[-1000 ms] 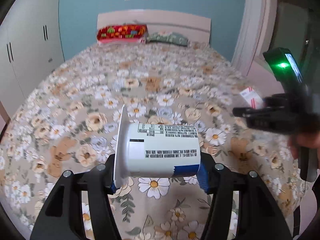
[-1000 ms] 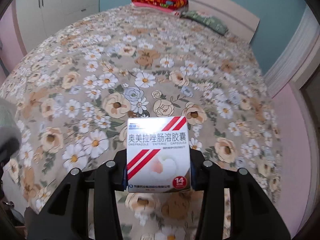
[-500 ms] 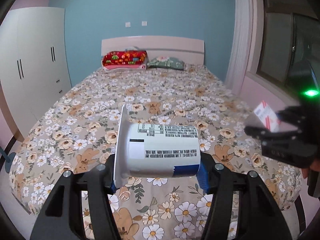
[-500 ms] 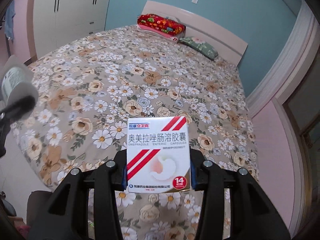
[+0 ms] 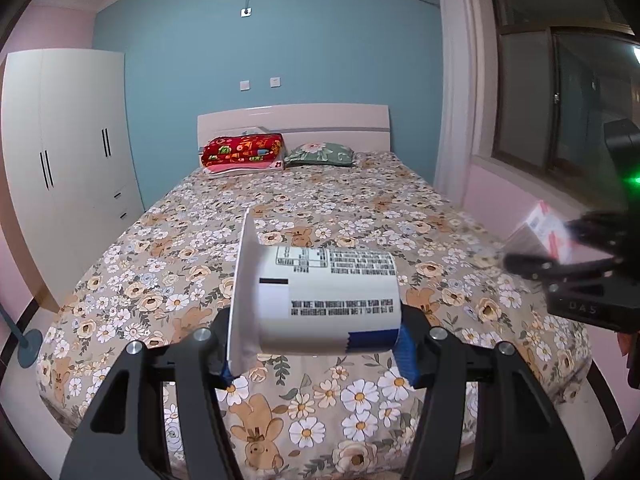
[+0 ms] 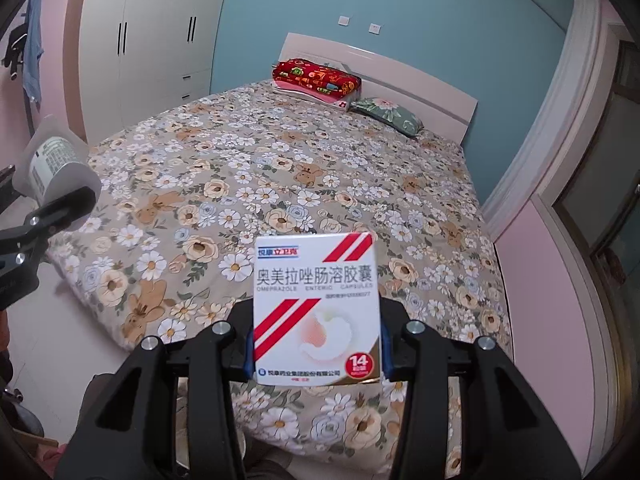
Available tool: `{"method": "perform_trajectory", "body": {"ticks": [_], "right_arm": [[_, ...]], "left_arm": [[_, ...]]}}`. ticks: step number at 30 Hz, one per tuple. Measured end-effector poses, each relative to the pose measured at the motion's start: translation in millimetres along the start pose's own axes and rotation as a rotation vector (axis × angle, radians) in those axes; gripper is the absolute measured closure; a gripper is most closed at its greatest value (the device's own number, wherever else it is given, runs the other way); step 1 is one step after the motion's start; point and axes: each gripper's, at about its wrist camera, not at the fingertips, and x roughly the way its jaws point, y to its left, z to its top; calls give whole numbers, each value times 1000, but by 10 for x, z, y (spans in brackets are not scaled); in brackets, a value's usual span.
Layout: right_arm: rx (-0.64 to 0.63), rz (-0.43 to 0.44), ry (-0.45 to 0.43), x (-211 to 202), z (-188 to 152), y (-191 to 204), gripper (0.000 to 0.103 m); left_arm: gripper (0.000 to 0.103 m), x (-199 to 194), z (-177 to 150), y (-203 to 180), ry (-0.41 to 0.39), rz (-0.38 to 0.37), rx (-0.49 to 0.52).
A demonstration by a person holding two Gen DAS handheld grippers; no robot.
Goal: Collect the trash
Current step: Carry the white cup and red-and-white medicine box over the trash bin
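In the left wrist view my left gripper is shut on a white plastic cup that lies sideways, its peeled lid flap on the left and printed text facing up. It hangs above the foot of the flowered bed. In the right wrist view my right gripper is shut on a white medicine box with red stripes, held upright over the bed's near corner. Each view catches the other tool: the box and right gripper at the right edge, the cup at the left edge.
A red folded blanket and a green pillow lie at the headboard. A white wardrobe stands left of the bed, and a window is on the right. Pale floor shows beside the bed's near corner.
Both grippers have pulled back and risen away from the bed, each keeping its item. The bed now looks smaller, and walls, window and floor have come into view.
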Motion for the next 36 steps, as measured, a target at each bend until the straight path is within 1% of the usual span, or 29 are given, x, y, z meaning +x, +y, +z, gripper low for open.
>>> {"method": "perform_trajectory", "body": {"ticks": [3,6,9,12,20,26,36], "right_arm": [[19,19,-13,-144,-171,3,58],[32,47,-25,-240,-334,32,58],[48,71,-18,-258,-504,73,58],[68,101,-9,-206,-662,107,58],[89,160,55,181,-1115,294,58],[100,205,107,437,-1401,402,58],[93,236,191,813,-1847,641,58]], "left_arm": [[42,-107,-100,-16,-7,-9,12],[42,-152,-247,-29,5,-25,22],[42,-173,-423,-69,17,-28,48],[42,-145,-590,-84,41,-41,50],[42,22,-1043,-88,127,-66,51],[42,204,-1373,-117,206,-81,50],[42,483,-1869,-244,322,-104,63]]}}
